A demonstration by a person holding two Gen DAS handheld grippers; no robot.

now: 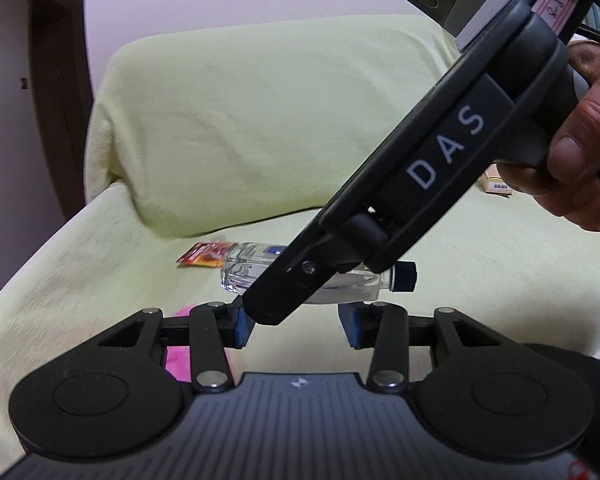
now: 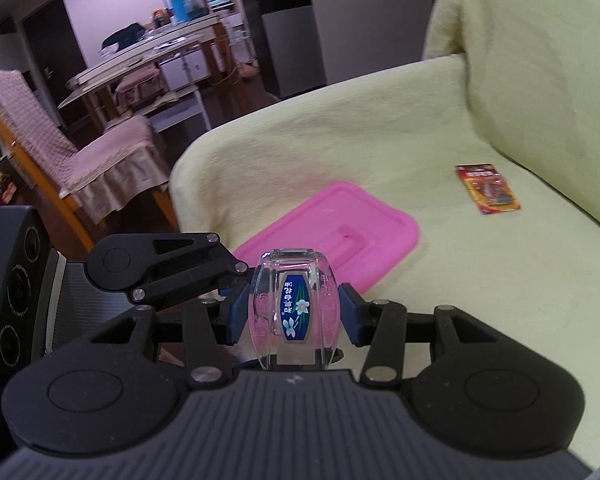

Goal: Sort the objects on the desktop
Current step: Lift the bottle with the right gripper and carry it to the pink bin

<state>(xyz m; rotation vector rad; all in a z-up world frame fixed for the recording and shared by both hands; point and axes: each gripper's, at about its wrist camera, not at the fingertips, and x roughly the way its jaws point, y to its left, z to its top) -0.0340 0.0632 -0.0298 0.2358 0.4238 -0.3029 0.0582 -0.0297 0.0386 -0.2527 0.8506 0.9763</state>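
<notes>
Sofa seat with scattered items, two handheld grippers above it.

The bottle [image 2: 296,312] sits between the pads of the right gripper [image 2: 296,314], its base pointing forward, above the sofa seat [image 2: 480,280]. The lid [image 2: 332,232] lies flat on the seat just beyond the bottle; the packet [image 2: 487,189] lies farther right, near the backrest [image 2: 540,60]. The left gripper [image 1: 296,326] is just left of the right one, its pads apart, the bottle ahead of them.

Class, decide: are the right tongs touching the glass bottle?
Touching. In the right wrist view, the right tongs have both blue pads pressed against the sides of the glass bottle.
</notes>
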